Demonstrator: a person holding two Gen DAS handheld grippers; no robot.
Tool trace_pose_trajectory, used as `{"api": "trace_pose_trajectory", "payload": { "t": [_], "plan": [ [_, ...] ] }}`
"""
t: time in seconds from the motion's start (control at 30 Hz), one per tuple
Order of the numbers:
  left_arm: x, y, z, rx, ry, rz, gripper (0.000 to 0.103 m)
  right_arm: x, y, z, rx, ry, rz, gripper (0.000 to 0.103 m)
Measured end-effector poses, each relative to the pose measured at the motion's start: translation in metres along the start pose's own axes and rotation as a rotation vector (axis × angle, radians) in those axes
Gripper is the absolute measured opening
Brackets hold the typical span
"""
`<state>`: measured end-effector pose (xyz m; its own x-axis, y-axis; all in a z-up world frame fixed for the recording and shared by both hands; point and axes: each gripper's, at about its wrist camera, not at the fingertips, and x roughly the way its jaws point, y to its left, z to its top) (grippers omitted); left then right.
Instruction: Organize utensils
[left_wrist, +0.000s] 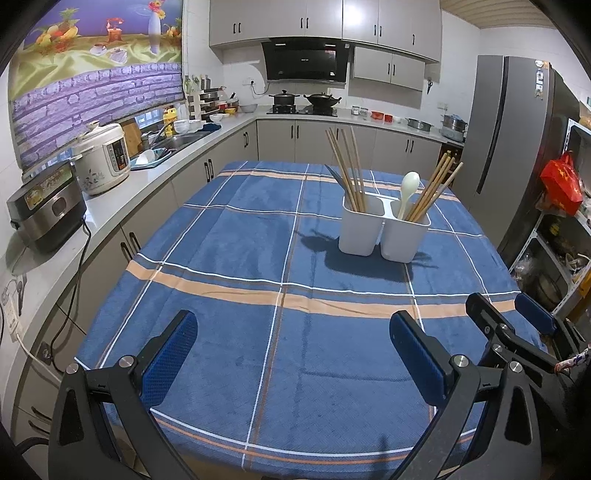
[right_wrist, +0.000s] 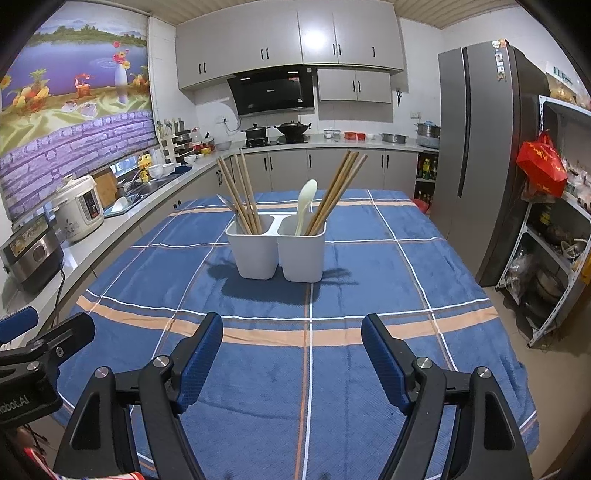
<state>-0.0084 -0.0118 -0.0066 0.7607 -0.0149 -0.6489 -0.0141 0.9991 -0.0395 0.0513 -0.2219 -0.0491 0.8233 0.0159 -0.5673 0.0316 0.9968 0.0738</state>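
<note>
A white two-cup utensil holder (left_wrist: 382, 232) (right_wrist: 277, 251) stands on the blue checked tablecloth (left_wrist: 258, 295) (right_wrist: 332, 288). Its left cup holds several wooden chopsticks (left_wrist: 347, 173) (right_wrist: 240, 192) and a metal utensil tip (right_wrist: 226, 202). Its right cup holds a pale plastic spoon (left_wrist: 409, 190) (right_wrist: 306, 203) and more chopsticks (left_wrist: 436, 188) (right_wrist: 336, 188). My left gripper (left_wrist: 293, 332) is open over the near cloth with nothing between its blue pads. My right gripper (right_wrist: 291, 339) is open too, empty, and shows at the right edge of the left wrist view (left_wrist: 513, 310).
A counter runs along the left with a toaster oven (left_wrist: 44, 210), a rice cooker (left_wrist: 105, 162) and a sink (left_wrist: 173, 142). The stove with pots (left_wrist: 303, 101) is at the back. A grey fridge (left_wrist: 517, 147) and a cluttered shelf (right_wrist: 554, 240) stand on the right.
</note>
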Motion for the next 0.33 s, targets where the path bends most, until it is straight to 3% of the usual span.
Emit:
{"api": "trace_pose_trajectory", "payload": {
  "t": [0.33],
  "plan": [
    [0.030,-0.015,0.001,0.023,0.056,0.011,0.103,0.018,-0.019,-0.005,0.024,0.057,-0.003,0.082]
  ]
}}
